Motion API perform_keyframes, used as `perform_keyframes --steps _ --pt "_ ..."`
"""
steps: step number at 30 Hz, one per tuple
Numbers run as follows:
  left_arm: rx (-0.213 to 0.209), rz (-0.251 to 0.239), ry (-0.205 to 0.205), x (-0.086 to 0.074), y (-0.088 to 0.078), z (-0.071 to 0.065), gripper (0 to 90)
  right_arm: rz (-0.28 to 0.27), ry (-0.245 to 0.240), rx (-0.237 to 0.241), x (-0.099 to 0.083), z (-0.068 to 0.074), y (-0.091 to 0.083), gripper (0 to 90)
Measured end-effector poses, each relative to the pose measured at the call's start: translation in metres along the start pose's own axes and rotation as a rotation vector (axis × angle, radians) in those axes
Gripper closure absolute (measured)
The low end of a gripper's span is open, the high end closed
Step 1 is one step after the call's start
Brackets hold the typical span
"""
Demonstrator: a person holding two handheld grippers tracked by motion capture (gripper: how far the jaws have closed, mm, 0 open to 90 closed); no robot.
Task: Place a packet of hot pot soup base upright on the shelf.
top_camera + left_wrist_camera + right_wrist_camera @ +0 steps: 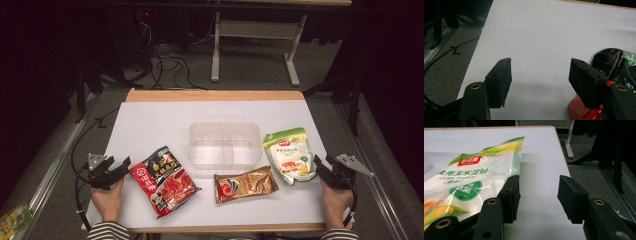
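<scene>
A clear plastic container (225, 145) with two compartments stands at the middle of the white table (150, 120). In front of it lie a red and black pouch (164, 181), a gold pouch (245, 184) and a white and green corn starch bag (290, 155). My left gripper (122, 167) rests open at the table's left edge, just left of the red pouch (614, 65), with bare table between its jaws (539, 75). My right gripper (319, 167) is open at the right edge beside the starch bag (469, 182), nothing between its jaws (539, 192).
Beyond the table's far wooden edge (215, 95) stand a desk frame (255, 35) and loose cables (170, 62) on the grey floor. A metal rail (50, 165) runs along the left side, with a small green packet (15, 217) on the floor nearby.
</scene>
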State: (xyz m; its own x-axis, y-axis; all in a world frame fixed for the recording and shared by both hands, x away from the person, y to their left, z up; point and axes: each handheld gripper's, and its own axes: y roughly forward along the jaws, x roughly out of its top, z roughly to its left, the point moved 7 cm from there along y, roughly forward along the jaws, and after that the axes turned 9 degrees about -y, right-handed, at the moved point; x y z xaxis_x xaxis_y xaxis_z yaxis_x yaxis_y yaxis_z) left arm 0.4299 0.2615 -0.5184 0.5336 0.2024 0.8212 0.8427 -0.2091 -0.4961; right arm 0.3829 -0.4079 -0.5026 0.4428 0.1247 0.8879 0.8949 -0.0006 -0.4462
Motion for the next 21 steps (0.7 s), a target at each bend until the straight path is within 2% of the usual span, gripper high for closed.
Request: perform_keyframes --steps 8,21 --pt "-0.003 0.002 -0.001 0.000 0.000 0.000 35.3 0.001 -0.004 0.025 0.000 -0.001 -0.006 49.7" --pt "0.005 0.004 -0.005 0.000 0.001 0.001 35.2 -0.013 -0.014 0.099 0.010 0.000 -0.017 47.7"
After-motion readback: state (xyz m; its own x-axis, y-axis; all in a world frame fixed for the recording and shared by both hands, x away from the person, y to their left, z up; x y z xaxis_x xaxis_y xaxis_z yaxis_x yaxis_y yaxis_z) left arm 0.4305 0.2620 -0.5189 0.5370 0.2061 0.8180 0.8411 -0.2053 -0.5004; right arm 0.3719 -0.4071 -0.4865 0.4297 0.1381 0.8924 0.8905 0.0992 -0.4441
